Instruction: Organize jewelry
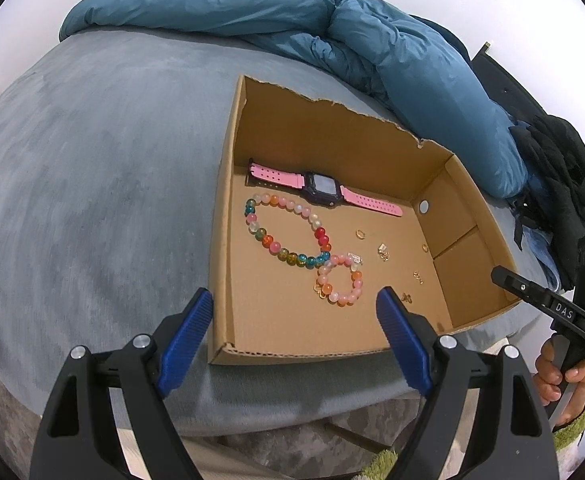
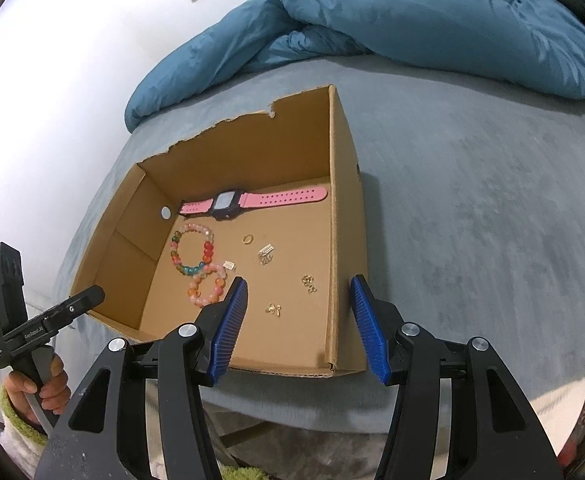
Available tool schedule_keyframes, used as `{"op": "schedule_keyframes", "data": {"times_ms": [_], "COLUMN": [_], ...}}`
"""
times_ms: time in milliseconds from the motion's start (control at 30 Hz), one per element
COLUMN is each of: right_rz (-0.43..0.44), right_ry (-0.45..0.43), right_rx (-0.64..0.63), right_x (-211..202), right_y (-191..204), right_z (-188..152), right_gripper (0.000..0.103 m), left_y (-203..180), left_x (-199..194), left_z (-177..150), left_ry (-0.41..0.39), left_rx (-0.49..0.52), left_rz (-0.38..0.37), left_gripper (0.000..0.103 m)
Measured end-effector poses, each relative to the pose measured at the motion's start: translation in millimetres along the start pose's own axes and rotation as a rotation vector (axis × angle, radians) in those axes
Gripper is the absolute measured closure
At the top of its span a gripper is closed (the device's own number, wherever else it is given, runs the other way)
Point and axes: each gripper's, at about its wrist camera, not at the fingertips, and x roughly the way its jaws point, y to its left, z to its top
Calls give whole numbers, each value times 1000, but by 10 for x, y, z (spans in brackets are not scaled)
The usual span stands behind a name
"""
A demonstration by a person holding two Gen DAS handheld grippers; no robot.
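An open cardboard box [image 1: 224,208] [image 2: 344,208] lies on a grey bed. Inside lie a pink-strapped watch [image 1: 324,189] [image 2: 228,201], a large multicoloured bead bracelet [image 1: 288,256] [image 2: 208,250], a small pink-orange bead bracelet [image 1: 342,298] [image 2: 202,298], a gold ring [image 1: 360,234] [image 2: 248,239] and several small gold pieces [image 1: 418,277] [image 2: 308,283]. My left gripper [image 1: 294,312] is open and empty over the box's near left corner. My right gripper [image 2: 298,300] is open and empty over the box's near right part. Each gripper's body shows at the edge of the other's view.
A rumpled blue duvet [image 1: 332,28] [image 2: 432,16] lies along the far side of the bed. Dark clothing [image 1: 564,160] sits at the right in the left wrist view. The grey bed cover [image 1: 92,180] [image 2: 492,200] spreads on both sides of the box.
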Motion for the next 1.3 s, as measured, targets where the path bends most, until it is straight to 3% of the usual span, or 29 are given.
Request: {"op": "schedule_keyframes", "data": {"times_ms": [233, 333, 467, 633, 867, 1100, 1300], "right_rz": [-3, 19, -28, -90, -180, -296, -329], "right_ry": [-28, -52, -132, -238, -399, -504, -545], "right_rx": [4, 11, -22, -60, -141, -213, -232], "right_x": [100, -14, -198, -409, -721, -919, -1037], "right_y": [47, 5, 42, 136, 343, 544, 621], "right_z": [89, 5, -68, -125, -142, -165, -176], "right_gripper": [50, 45, 36, 25, 9, 8, 8], "left_y": [40, -8, -68, -125, -270, -399, -530], "left_x": [-23, -118, -286, -550, -774, -913, -975], "left_z": [-58, -91, -147, -197, -215, -235, -250], "left_ry": [-43, -101, -185, -315, -405, -466, -481], "left_rx": [-9, 34, 77, 83, 92, 105, 128], "left_rz": [-7, 40, 99, 178, 240, 308, 373], "left_gripper": [22, 21, 20, 6, 6, 6, 6]}}
